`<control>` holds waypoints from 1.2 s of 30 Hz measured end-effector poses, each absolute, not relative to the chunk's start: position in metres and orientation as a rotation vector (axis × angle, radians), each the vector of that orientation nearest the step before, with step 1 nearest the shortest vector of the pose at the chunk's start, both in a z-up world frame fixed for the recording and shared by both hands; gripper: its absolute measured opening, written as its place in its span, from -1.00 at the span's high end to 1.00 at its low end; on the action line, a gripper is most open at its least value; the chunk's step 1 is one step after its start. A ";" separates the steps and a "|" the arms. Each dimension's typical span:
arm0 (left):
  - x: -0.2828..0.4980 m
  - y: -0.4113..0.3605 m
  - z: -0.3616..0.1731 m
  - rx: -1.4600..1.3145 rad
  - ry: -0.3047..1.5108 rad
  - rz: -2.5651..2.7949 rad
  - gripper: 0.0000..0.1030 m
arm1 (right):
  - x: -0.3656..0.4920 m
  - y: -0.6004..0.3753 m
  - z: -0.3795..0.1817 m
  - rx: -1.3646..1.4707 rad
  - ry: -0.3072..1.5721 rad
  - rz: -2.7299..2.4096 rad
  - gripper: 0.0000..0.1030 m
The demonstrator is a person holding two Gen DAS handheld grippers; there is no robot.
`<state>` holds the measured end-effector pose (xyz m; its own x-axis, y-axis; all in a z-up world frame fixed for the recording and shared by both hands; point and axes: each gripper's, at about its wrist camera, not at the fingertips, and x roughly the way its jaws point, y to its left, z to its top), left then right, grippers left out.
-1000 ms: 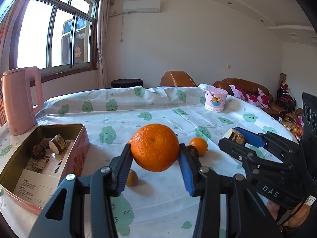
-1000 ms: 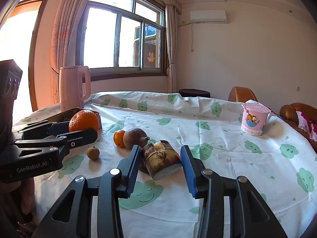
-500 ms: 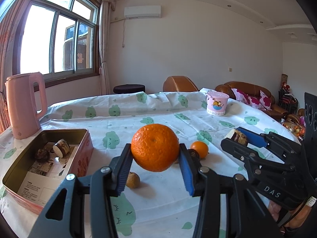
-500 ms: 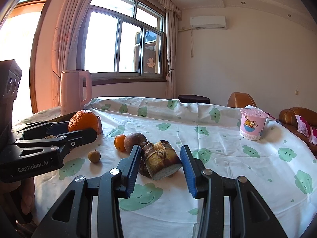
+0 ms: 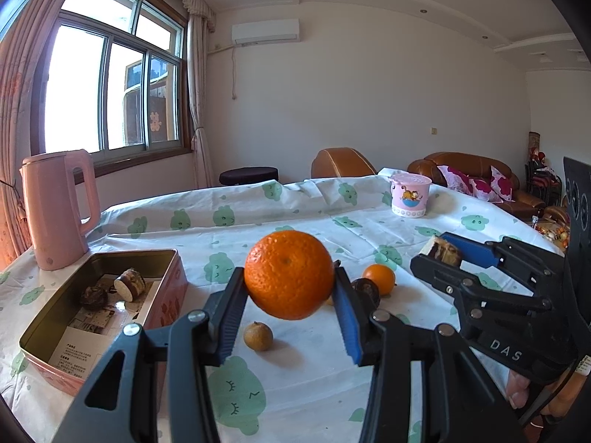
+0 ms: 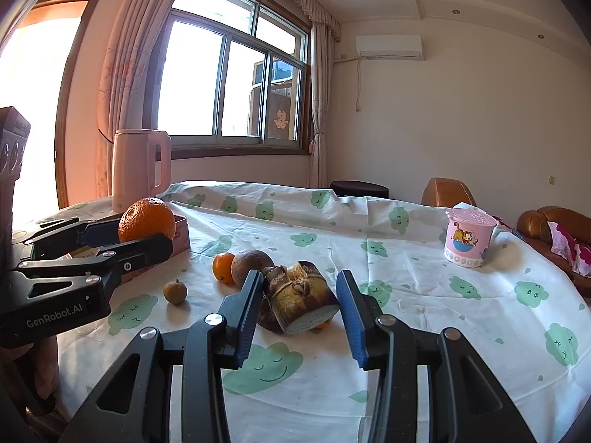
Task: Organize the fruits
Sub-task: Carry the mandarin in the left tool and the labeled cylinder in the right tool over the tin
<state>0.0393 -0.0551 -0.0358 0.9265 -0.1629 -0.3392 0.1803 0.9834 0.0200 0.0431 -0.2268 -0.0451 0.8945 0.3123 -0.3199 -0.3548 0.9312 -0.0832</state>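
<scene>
both sets of jaws are loaded. left gripper is clamped on the large orange, pads pressing its two sides, fruit clear of the surface. right gripper is clamped on a brown wedge with a pale cut face, which i cannot identify; it is tilted, cut face toward the camera.

step in hand, as i judge it: transport, with both items lifted and neither yet deposited. the pink tin is my landmark. the large orange hangs just to the right of the tin's near right corner and above its rim level. the tin is open and holds two dark items on paper inserts, with bare floor left toward its near end.

loose items right of the tin, on the surface: a small brown fruit nearest it, then a dark round fruit and a small orange touching or nearly so.

next move, my estimate: carry the left load over the tin's wall, lower inside the rim, then release. the orange is round and may roll against the contents.

pose: both grippers point slightly downward, side by side, right gripper well right of the tin. fingers of the person's hand show under the right gripper.
</scene>
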 end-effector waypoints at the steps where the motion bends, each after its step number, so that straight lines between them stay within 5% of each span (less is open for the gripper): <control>1: 0.039 -0.053 -0.036 0.048 0.345 -0.171 0.07 | 0.044 -0.226 -0.045 -0.140 0.314 0.351 0.16; 36: 0.053 0.080 -0.012 -0.024 0.382 0.077 0.07 | 0.074 -0.093 0.010 -0.363 0.281 0.497 0.16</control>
